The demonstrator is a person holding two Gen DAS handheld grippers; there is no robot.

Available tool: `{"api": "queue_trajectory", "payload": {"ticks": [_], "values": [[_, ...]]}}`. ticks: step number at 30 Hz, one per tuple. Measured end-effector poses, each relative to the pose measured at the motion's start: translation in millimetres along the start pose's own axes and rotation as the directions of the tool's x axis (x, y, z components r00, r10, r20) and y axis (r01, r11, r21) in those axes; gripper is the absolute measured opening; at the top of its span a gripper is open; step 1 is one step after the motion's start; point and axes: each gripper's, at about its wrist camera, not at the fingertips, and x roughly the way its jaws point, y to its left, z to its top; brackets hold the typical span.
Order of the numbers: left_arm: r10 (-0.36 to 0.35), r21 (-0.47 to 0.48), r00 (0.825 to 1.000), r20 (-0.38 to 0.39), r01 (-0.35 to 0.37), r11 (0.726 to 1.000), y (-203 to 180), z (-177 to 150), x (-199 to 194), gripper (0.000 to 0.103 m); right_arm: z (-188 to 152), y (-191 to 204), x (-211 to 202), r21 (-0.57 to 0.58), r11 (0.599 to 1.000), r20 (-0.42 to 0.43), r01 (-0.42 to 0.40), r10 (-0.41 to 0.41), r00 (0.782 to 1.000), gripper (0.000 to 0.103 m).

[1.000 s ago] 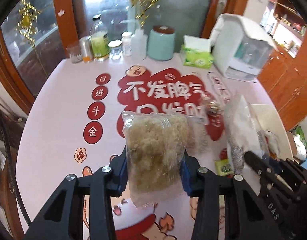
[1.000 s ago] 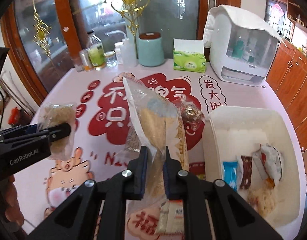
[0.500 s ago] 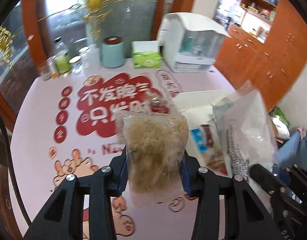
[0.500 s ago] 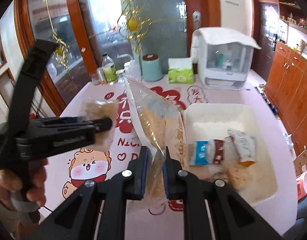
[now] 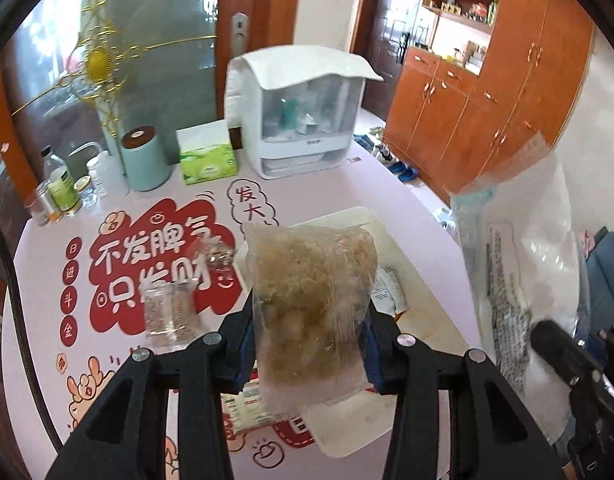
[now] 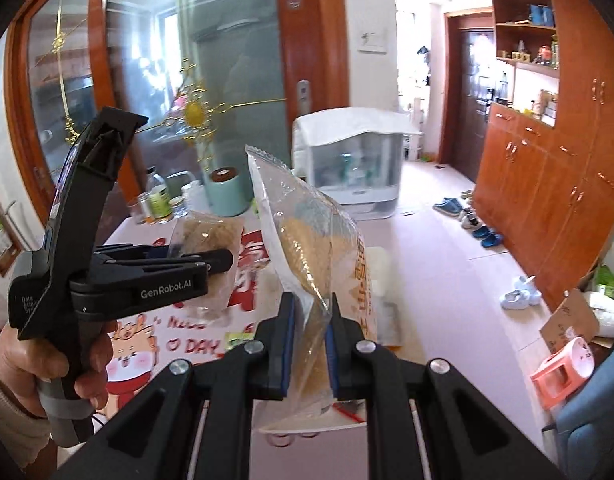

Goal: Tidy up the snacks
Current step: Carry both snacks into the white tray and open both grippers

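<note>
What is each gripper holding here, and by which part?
The left gripper pinches a clear packet of crumbly beige snack across its lower half. The right gripper clamps a taller clear snack bag on its lower edge.

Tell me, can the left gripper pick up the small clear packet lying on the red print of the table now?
Probably not. The left gripper is already shut on a crumbly snack bag and held above the table. The clear packet lies uncovered, but the bag must go first.

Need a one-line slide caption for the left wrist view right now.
Left gripper holds a clear packet of crumbly snack above the white tray on the pink table.
</note>
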Motion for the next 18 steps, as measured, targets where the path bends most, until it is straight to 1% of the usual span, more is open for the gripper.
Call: {"api": "queue_trajectory", "payload": {"ticks": [4, 7, 12, 18], "values": [[0.02, 0.028, 1.0, -0.019, -0.019, 0.999, -18, 10, 20, 0.042, 8, -23, 14, 0.027, 0.999, -0.012, 0.034, -0.033, 0.999, 0.013], [0.04, 0.041, 0.999, -0.036, -0.039, 0.998, -25, 16, 37, 0.042, 14, -37, 28, 0.056, 0.998, -0.024, 0.037, -0.036, 0.999, 0.013], [0.093, 0.06, 0.993, -0.067, -0.089, 0.994, -26, 23, 72, 0.042, 21, -51, 54, 0.077, 0.996, -0.051, 0.044, -0.04, 0.998, 0.013], [0.115, 0.065, 0.985, -0.129, -0.108, 0.992, -21, 19, 105, 0.044, 16, -55, 86, 0.075, 0.997, -0.116, 0.034, -0.025, 0.993, 0.014]]}}
